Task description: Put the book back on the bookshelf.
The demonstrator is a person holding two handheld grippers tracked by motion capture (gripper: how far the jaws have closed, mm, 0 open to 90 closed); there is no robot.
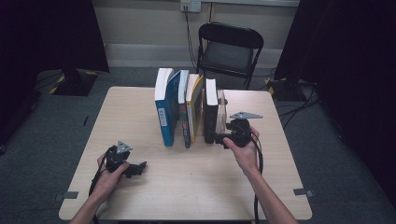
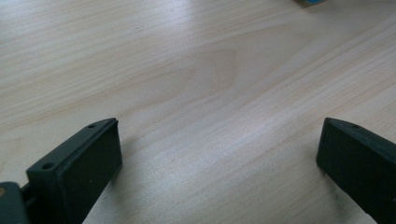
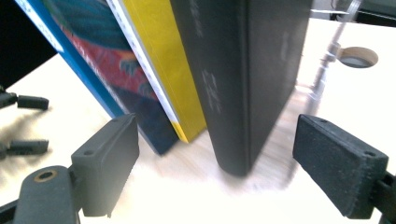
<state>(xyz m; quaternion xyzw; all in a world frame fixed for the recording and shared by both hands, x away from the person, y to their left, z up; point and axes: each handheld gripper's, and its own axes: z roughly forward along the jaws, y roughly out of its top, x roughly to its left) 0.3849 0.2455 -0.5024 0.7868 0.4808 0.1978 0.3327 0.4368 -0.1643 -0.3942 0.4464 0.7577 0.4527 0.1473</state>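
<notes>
A row of books stands upright at the centre of the tabletop (image 1: 140,112), spines toward the person: a blue book (image 1: 164,112) at the 9 o'clock end, then a thin book, a yellow book (image 1: 194,109), a black book (image 1: 210,112) and a clear bookend (image 1: 222,109) at the 3 o'clock end.

Step in hand, as judged: approach to the black book. The right tool (image 3: 224,168) is level with the foot of the spine, jaws wide apart, 1 on each side of the book and touching neither face. The yellow book leans just beside the black one, so the left-hand jaw has little room.

Next move, as judged: advance until both jaws pass the spine, then close on the covers. Risk: the inner jaw may catch the yellow book.

Right hand (image 1: 243,149): at 3 o'clock of centre, forearm extended, tool pointing toward 9 o'clock at the row.

Left hand (image 1: 109,170): at 8 o'clock, resting low. Left tool (image 1: 133,169) jaws are spread wide over bare wood, holding nothing, well apart from the books.
</notes>
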